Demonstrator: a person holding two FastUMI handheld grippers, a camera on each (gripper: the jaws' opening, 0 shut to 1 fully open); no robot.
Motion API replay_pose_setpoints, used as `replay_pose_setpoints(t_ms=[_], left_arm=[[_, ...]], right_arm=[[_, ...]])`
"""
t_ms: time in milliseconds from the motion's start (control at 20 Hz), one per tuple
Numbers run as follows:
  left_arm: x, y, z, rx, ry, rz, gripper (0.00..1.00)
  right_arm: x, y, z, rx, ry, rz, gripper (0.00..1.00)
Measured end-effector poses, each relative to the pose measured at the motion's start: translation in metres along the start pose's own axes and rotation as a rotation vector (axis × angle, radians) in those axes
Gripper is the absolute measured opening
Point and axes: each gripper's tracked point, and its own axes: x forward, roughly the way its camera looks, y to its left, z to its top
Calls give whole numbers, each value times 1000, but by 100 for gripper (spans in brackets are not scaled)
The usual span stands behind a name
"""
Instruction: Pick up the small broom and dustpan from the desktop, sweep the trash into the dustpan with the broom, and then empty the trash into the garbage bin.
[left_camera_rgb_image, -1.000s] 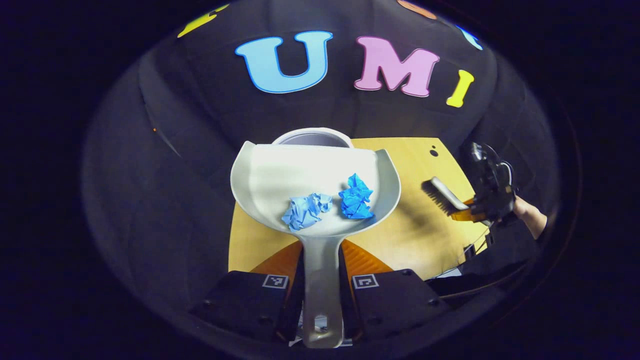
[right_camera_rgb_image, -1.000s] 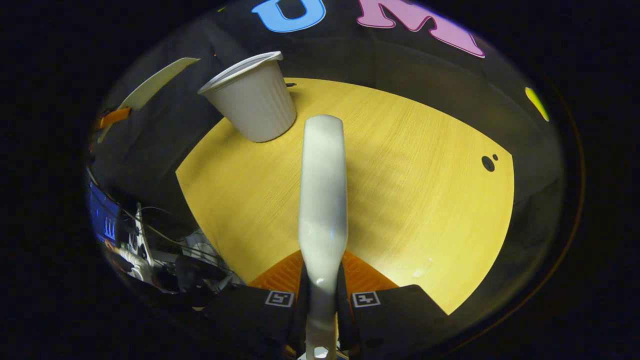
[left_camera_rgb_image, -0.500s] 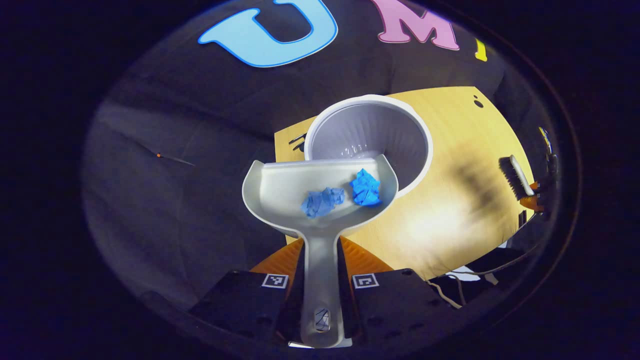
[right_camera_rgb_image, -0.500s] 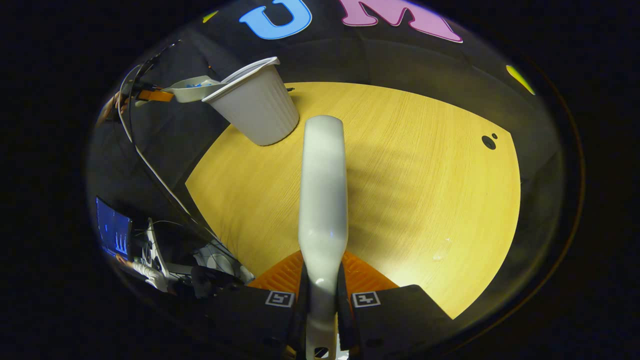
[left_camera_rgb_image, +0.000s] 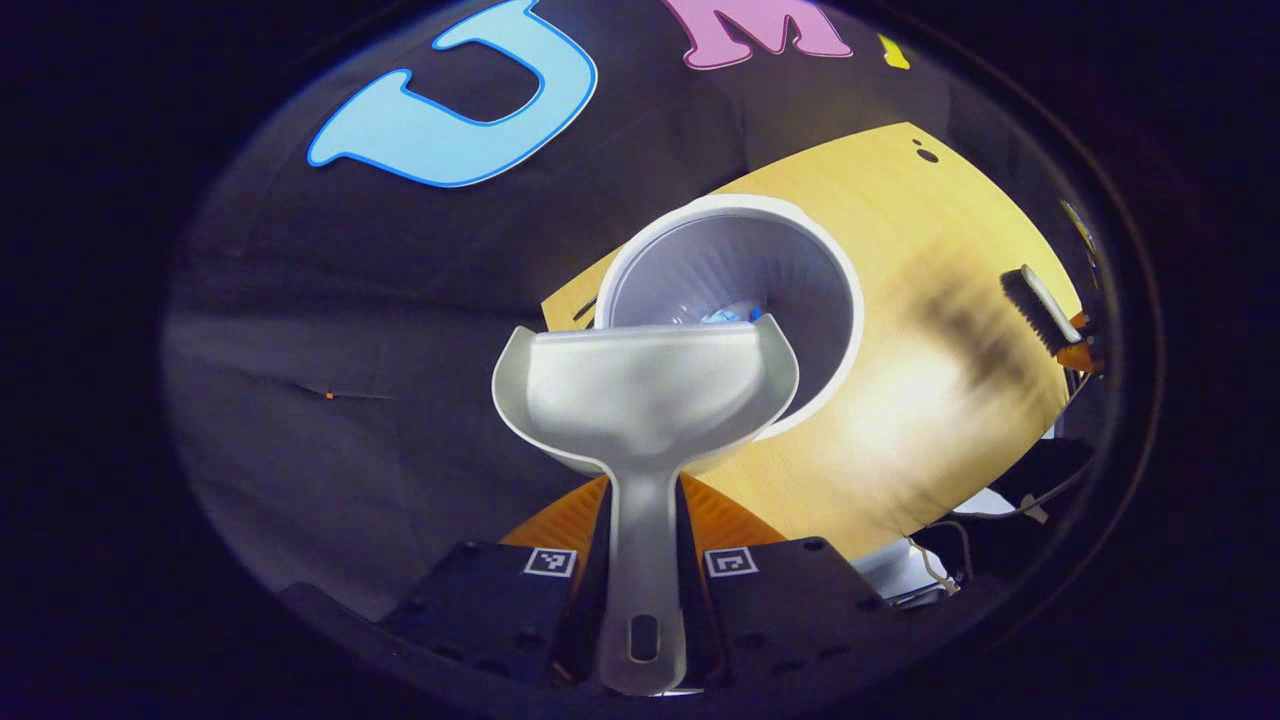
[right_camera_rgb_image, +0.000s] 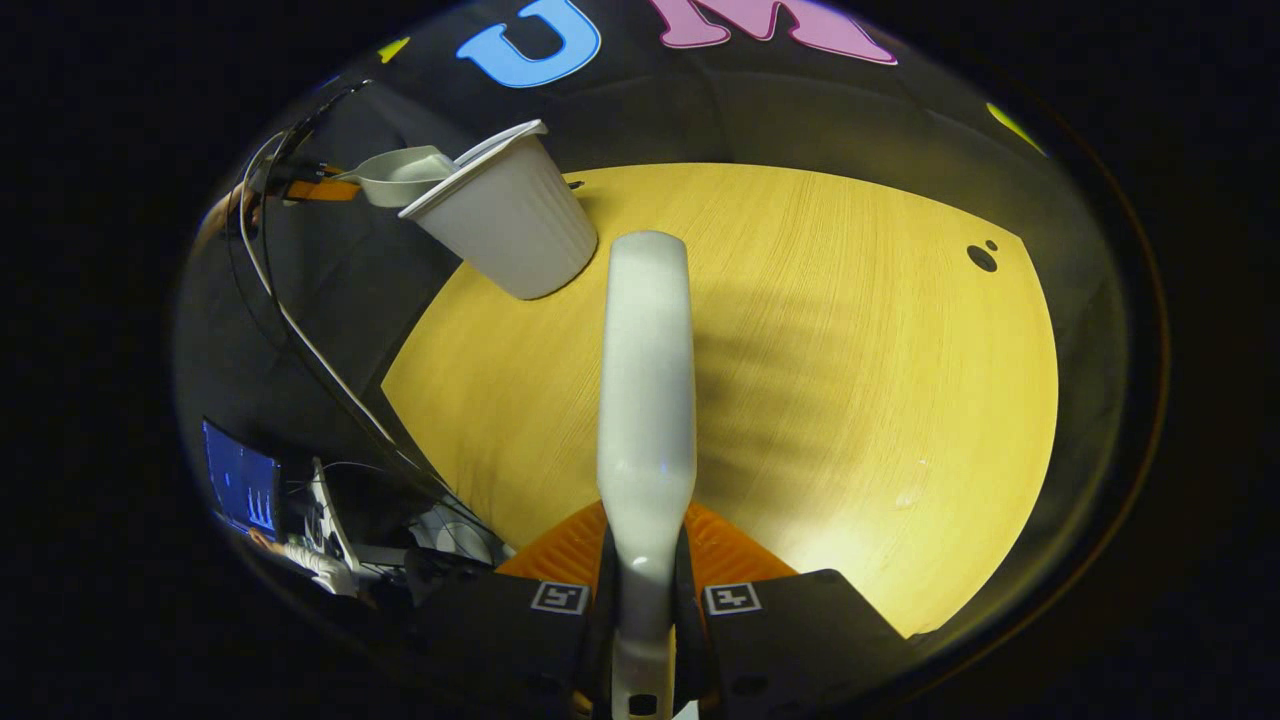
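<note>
In the left gripper view my left gripper (left_camera_rgb_image: 642, 530) is shut on the handle of the white dustpan (left_camera_rgb_image: 640, 395), which is tipped forward over the rim of the white ribbed garbage bin (left_camera_rgb_image: 830, 270). A scrap of blue crumpled paper (left_camera_rgb_image: 728, 315) shows inside the bin just past the pan's lip. The pan's scoop looks bare. In the right gripper view my right gripper (right_camera_rgb_image: 645, 560) is shut on the white broom (right_camera_rgb_image: 646, 370), held above the table. That broom (left_camera_rgb_image: 1030, 310) also shows far right in the left gripper view. The dustpan (right_camera_rgb_image: 400, 175) rests at the bin (right_camera_rgb_image: 505, 225) rim.
The yellow wooden table (right_camera_rgb_image: 850, 380) has a small dark hole (right_camera_rgb_image: 981, 258) near its far right edge. The bin stands at the table's far left corner. Cables (right_camera_rgb_image: 300, 330) and a lit screen (right_camera_rgb_image: 240, 480) lie beyond the table's left edge.
The left gripper carried the dustpan up to the bin and tipped it forward. The two blue paper balls slid out of the pan into the bin. The broom stayed nearly still.
</note>
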Motion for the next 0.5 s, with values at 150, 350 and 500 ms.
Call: replay_pose_setpoints(t_ms=[150,350,500], left_arm=[[-10,-14,3,-65,-86,-5,30],[-33,-48,3,-167,-272,-54,30],[-59,-77,9,-205,-417,-72,30]], right_arm=[[1,-1,1,23,-1,-5,32],[-2,-2,8,55,-24,-23,28],[-6,-3,14,65,-39,-35,28]])
